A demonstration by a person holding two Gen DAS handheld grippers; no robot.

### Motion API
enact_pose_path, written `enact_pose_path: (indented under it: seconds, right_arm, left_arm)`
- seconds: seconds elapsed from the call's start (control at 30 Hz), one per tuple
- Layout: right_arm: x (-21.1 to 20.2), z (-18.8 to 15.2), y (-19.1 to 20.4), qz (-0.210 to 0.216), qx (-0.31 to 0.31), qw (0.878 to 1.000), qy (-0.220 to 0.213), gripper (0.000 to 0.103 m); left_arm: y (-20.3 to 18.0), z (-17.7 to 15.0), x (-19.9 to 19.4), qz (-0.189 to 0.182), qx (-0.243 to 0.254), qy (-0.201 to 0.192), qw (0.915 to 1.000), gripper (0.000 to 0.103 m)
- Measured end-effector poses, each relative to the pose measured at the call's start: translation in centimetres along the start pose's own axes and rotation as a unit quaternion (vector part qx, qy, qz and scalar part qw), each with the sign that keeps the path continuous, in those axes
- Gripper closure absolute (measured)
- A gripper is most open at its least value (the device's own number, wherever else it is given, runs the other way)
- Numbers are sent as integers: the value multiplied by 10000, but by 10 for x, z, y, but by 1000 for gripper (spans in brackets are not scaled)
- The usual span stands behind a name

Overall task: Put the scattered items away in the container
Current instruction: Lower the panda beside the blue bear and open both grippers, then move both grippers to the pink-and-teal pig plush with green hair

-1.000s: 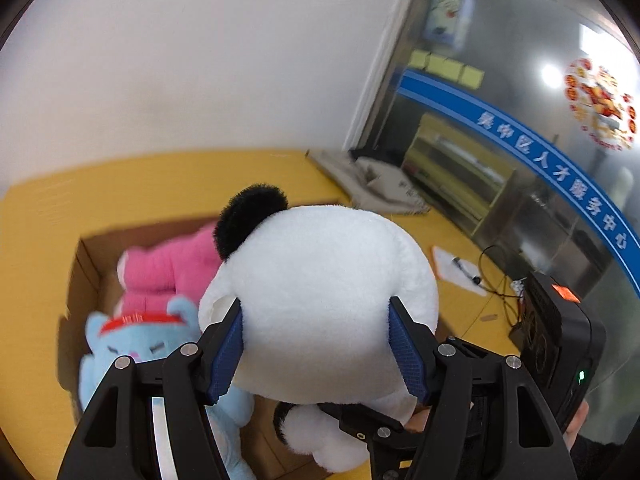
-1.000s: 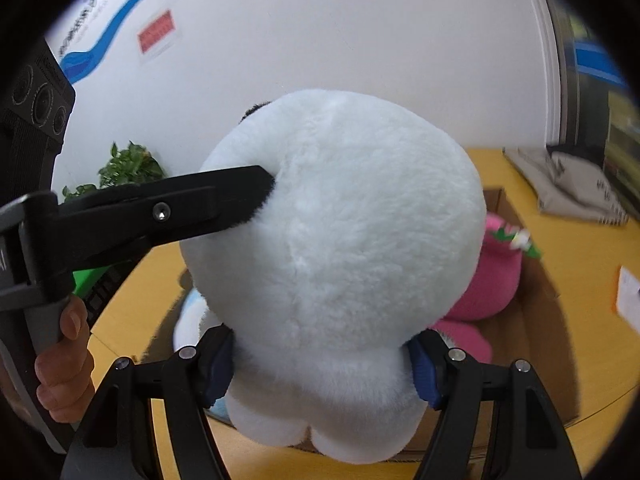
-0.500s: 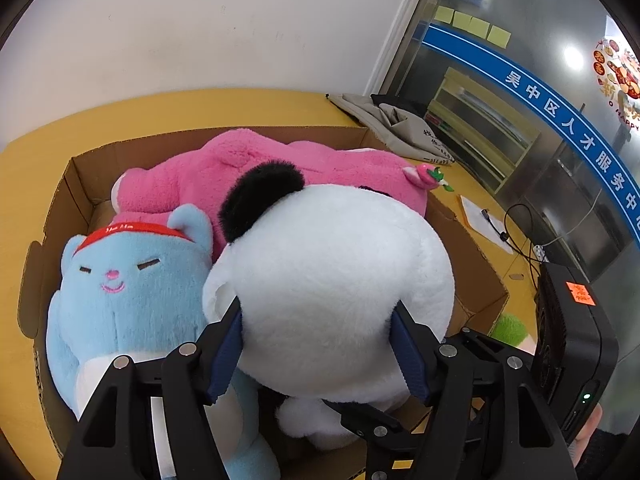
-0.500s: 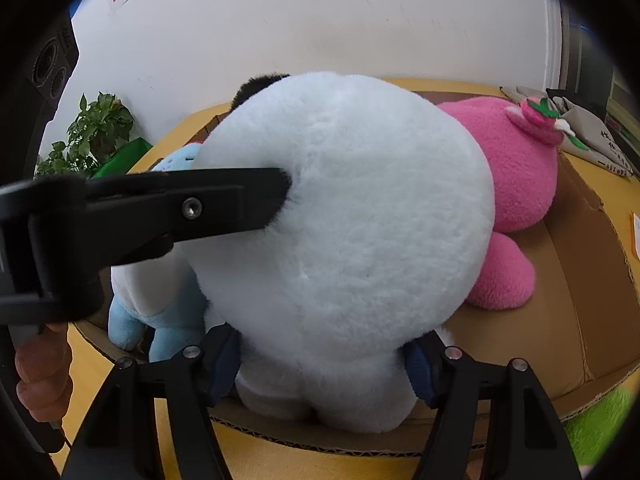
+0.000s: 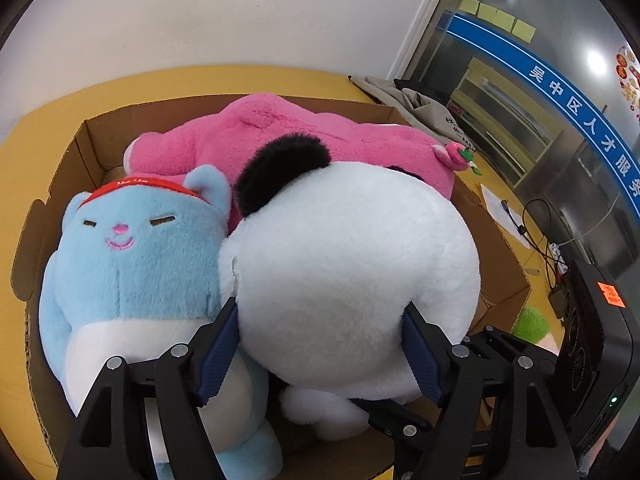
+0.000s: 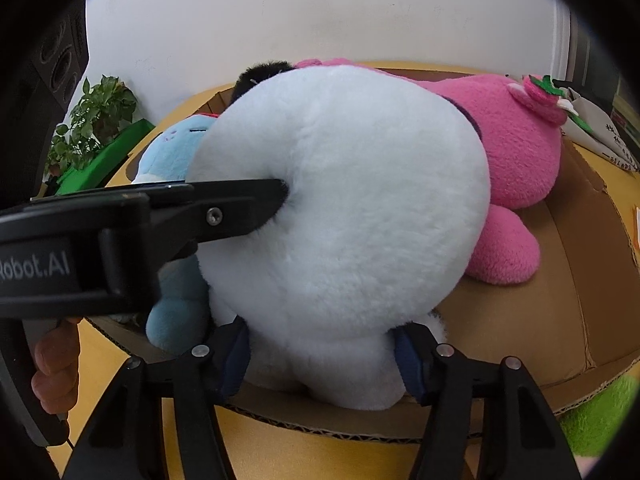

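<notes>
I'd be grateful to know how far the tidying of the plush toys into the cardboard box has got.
Done: the blue plush and pink plush already lie in the cardboard box. In hand: the white plush sits low in the box between both grippers; the left gripper has just been opening, the right gripper closing on it. Left: letting go, then possibly the green fuzzy thing outside the box.

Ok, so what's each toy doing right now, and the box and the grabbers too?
cardboard box: open on top, three toys inside.
white plush: clamped by both grippers.
blue plush: lying face up.
pink plush: lying along the far wall.
left gripper: pads on the white plush, jaws just been opening.
right gripper: pads on the white plush, jaws just been closing.
</notes>
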State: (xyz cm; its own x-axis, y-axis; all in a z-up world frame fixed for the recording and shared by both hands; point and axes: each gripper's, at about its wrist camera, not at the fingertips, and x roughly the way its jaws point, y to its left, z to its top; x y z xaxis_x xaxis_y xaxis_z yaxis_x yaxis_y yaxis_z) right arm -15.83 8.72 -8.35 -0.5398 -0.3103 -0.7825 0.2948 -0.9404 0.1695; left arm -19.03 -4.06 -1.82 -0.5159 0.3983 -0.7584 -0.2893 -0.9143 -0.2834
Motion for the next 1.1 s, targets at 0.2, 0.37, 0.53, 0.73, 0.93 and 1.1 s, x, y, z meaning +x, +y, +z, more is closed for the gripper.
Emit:
enact_pose_path:
  seconds: [0.2,0.37,0.53,0.73,0.93,1.1]
  right_arm:
    - [-6,-5,0,-58,-87,9999,18,29]
    - [-41,-9,0,-88,-251,9992,-304,21]
    - [-104,-32,-7,-64,-248,9953,-932,19]
    - [-150,-64,-20,412,325,9904,-1282,15]
    - [-165,-88,-30,1072,858,9823,-1271,13]
    - [-176,-102,-25,503,587,9890,-1258,12]
  left_arm:
    - [-2,-13,-18,13,-208,-371,9991,5]
    - [-6,-35,-73,598,-292,-1086,9919,4]
    - [-27,-80,-146,808,-268,-1871,9786,0]
    - [-55,-135,-184,1283,-296,-2145,9678,0]
    - [-75,-181,-188,1384,-234,-2145,9666,0]
    - [-81,-191,-171,1365,-233,-1936,9713,0]
